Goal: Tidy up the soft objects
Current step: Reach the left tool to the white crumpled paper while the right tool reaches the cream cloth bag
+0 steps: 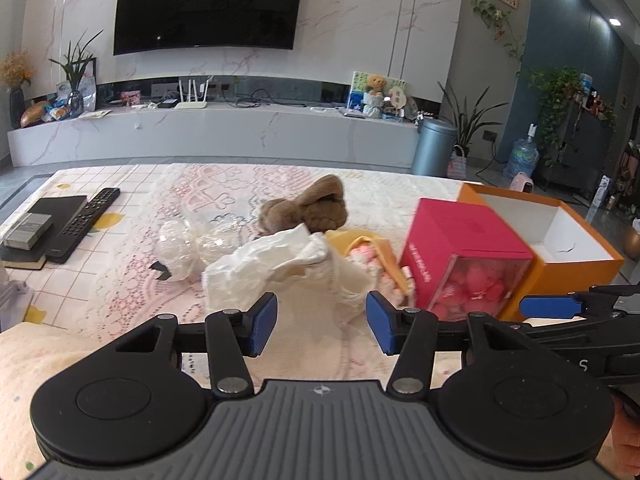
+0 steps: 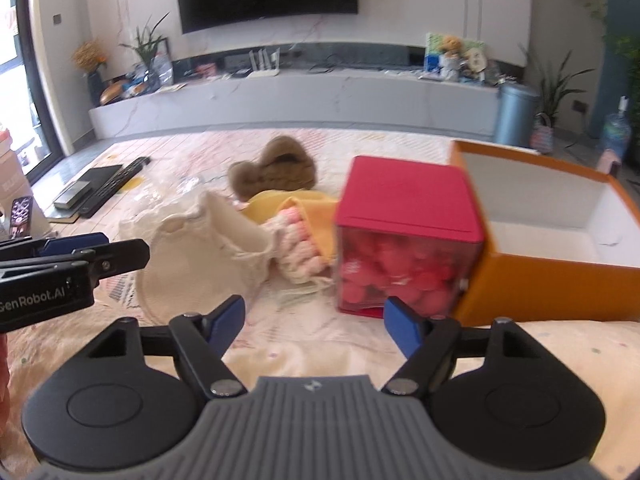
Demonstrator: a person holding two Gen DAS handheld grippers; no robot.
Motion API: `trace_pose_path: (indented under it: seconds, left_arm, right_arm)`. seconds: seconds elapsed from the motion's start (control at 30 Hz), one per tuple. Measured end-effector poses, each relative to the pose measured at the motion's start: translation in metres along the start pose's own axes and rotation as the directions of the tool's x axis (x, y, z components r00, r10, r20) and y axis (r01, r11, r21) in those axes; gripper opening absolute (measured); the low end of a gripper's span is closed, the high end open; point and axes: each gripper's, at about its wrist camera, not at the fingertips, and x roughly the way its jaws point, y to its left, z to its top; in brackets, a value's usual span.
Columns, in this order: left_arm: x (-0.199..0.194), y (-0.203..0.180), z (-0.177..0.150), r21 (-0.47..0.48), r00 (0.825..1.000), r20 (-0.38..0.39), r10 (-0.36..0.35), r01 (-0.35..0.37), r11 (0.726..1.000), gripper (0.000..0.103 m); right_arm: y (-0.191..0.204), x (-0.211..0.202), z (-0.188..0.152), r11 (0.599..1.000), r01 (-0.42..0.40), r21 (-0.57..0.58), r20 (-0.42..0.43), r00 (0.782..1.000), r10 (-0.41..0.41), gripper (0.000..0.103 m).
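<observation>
Both the left hand-held gripper [image 1: 321, 322] and right hand-held gripper [image 2: 314, 324] hover released before the orange box [image 2: 560, 236], evidently the soft pile's destination.

Wall-mounted television [image 1: 208, 4] above a marble console [image 1: 216, 132] carrying a router [image 1: 191, 96], a teddy bear [image 1: 375, 94] and a vase [image 1: 17, 106]. Grey bin [image 1: 434, 146] and water jug [image 1: 521, 158] stand right of the console. Remote [image 1: 86, 218] lies beside a black notebook [image 1: 48, 220] at the left.

Red box [image 2: 404, 196] – orange box [image 2: 560, 276].
</observation>
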Motion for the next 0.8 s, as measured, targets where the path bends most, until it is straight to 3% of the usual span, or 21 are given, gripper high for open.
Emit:
trace_pose_path:
  seconds: [0.2, 0.37, 0.43, 0.53, 0.63, 0.8]
  left_arm:
    - [0.007, 0.038, -0.001, -0.110, 0.999, -0.036, -0.037, 0.032, 0.993, 0.061]
    - [0.012, 0.059, -0.003, -0.219, 0.995, -0.046, -0.087, 0.075, 0.973, 0.061]
    - [0.011, 0.064, -0.003, -0.252, 0.994, -0.040, -0.102, 0.089, 0.964, 0.054]
    - [0.008, 0.065, 0.002, -0.239, 0.993, -0.022, -0.114, 0.105, 0.965, 0.054]
    - [0.025, 0.064, 0.005, -0.223, 0.987, -0.100, -0.128, 0.103, 0.969, 0.053]
    - [0.047, 0.061, 0.006, -0.196, 0.989, -0.126, -0.081, 0.055, 0.979, 0.052]
  right_arm:
    - [0.024, 0.028, 0.007, 0.996, -0.078, -0.045, -0.030, 0.997, 0.076, 0.077]
    - [0.042, 0.052, 0.011, 0.990, -0.126, -0.056, -0.072, 0.990, 0.122, 0.084]
    - [0.047, 0.059, 0.012, 0.989, -0.134, -0.062, -0.087, 0.988, 0.128, 0.085]
    - [0.050, 0.065, 0.012, 0.988, -0.146, -0.058, -0.096, 0.985, 0.140, 0.086]
    - [0.054, 0.073, 0.014, 0.988, -0.141, -0.063, -0.107, 0.985, 0.133, 0.086]
    - [0.054, 0.079, 0.014, 0.991, -0.062, -0.117, -0.109, 0.993, 0.049, 0.085]
